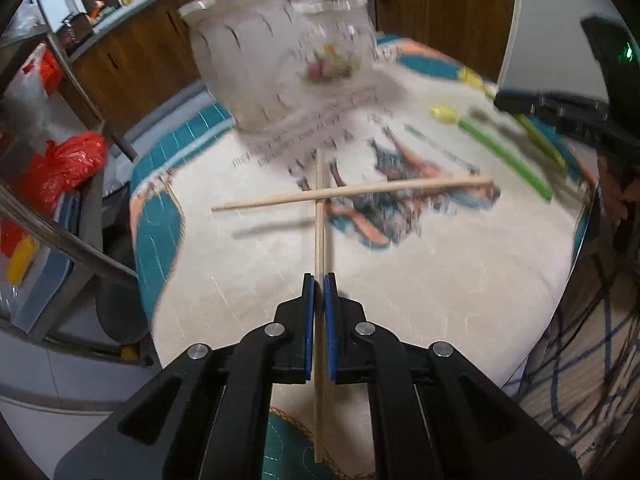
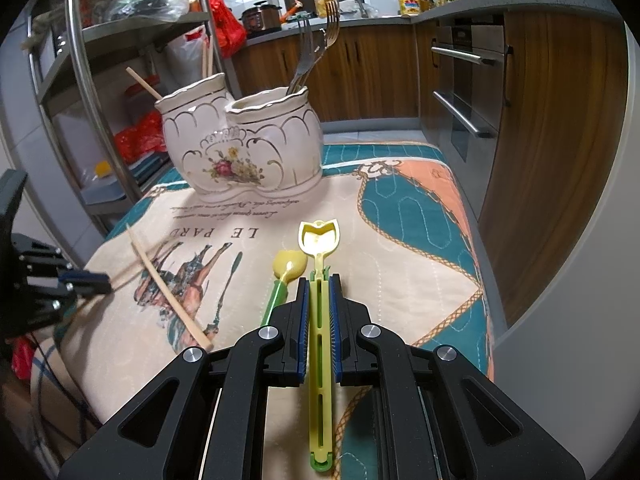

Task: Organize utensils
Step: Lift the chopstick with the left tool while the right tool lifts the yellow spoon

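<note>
My left gripper [image 1: 319, 278] is shut on a wooden chopstick [image 1: 319, 208] that runs straight out along its fingers. A second chopstick [image 1: 352, 191] lies crosswise on the printed cloth just past the fingertips. My right gripper [image 2: 319, 278] is shut on the handle of a yellow plastic spoon [image 2: 320, 238], whose head points at the white ceramic double holder [image 2: 240, 140]. A green-handled spoon with a yellow head [image 2: 289, 266] lies beside it on the left. The holder's left pot holds chopsticks [image 2: 144, 84] and its right pot holds forks [image 2: 316, 52]. The left gripper [image 2: 94, 279] shows at the far left.
The printed quilted cloth [image 2: 400, 216] covers the table. A metal shelf rack [image 2: 88, 92] with bags stands to the left, and wooden cabinets with an oven [image 2: 464, 92] to the right. A person's checked sleeve [image 1: 580, 360] is at the near edge.
</note>
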`<state>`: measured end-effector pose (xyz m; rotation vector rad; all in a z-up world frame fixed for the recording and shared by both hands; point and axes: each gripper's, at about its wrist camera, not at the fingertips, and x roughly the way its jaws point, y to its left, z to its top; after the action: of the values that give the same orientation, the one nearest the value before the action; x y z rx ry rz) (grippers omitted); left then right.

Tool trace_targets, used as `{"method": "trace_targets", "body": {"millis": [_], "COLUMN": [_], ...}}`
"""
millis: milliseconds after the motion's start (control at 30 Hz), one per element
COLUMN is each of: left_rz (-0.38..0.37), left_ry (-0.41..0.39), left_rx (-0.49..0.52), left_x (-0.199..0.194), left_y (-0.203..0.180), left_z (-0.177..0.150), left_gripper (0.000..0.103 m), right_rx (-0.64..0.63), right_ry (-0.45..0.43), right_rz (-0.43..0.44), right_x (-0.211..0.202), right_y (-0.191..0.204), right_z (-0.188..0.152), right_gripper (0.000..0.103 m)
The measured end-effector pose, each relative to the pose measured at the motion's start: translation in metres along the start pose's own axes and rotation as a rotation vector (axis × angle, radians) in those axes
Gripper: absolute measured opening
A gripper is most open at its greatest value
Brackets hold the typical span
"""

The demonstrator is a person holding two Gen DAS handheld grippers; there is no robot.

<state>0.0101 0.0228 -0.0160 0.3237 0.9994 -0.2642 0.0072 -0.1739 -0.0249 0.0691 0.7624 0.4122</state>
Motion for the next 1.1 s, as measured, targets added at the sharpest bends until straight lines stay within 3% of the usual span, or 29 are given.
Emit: {"method": "trace_targets", "body": {"millis": [233,500,767,900,1100], "left_rz": [0.017,-0.023,-0.049,-0.041,-0.086], "left_ry": [-0.187,-0.402,-0.657,-0.746,-0.874], "left_rx": [-0.003,-0.051,-0.125,-0.158,-0.203], "left_x": [-0.022,-0.035,-0.054,-0.057,-0.068], "left_y": [-0.010,-0.009,0.007,0.015,0.037], "left_z": [0.018,0.041,0.051,0.059,0.069], "left_gripper": [0.005,0.005,0.005,0.005,0.005], "right_rx": [0.003,0.009,-0.007,-0.019,-0.016], "right_ry": [-0.007,-0.045,-0.165,-0.192,-0.224], "right_rz": [-0.003,0.012,0.064,0.071,0.087], "right_x": [-0.002,-0.009,-0.028,-0.028,-0.023], "right_y": [-0.001,-0.002,0.006,0.011,0.018], "right_z": [0.000,0.003,0.030,0.044,0.063], "right_gripper": [0.010,0.010,0.010,0.010,0.010]}}
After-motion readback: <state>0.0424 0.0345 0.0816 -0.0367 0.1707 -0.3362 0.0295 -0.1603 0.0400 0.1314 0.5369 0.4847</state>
